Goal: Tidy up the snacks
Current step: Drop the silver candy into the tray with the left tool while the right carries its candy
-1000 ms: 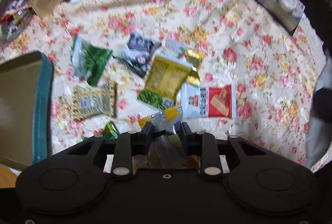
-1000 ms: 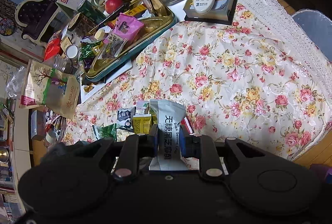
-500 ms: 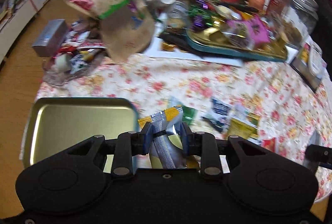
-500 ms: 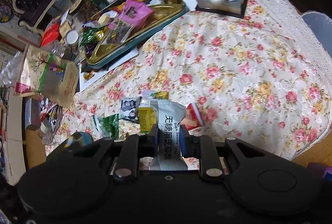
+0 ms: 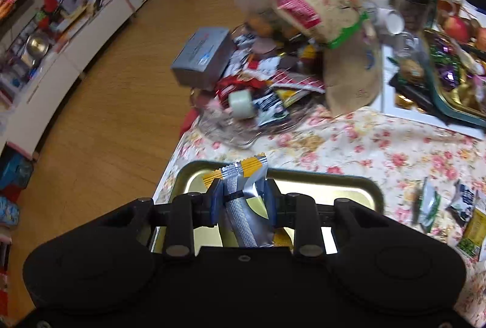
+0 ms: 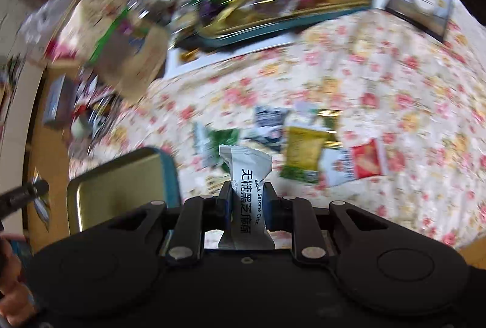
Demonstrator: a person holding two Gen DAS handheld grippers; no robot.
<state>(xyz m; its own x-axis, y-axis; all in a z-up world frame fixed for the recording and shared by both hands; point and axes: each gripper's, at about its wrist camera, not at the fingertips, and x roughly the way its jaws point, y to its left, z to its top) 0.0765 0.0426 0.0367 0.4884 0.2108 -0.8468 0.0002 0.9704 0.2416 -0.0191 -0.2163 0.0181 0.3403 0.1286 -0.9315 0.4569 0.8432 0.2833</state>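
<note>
The left gripper (image 5: 243,199) clamps a silver and orange snack bar (image 5: 243,200) above the near gold tray (image 5: 349,182), which sits at the edge of the floral counter (image 5: 364,145). The right gripper (image 6: 247,203) pinches a white sesame crisp packet (image 6: 247,176) over the counter, the same tray just to its left. Beyond lie loose snack packets (image 6: 303,152), then a far teal-rimmed tray (image 6: 273,21) heaped with sweets, blurred.

Bright, even indoor light; right wrist view heavily motion-blurred, perhaps defocused too.
</note>
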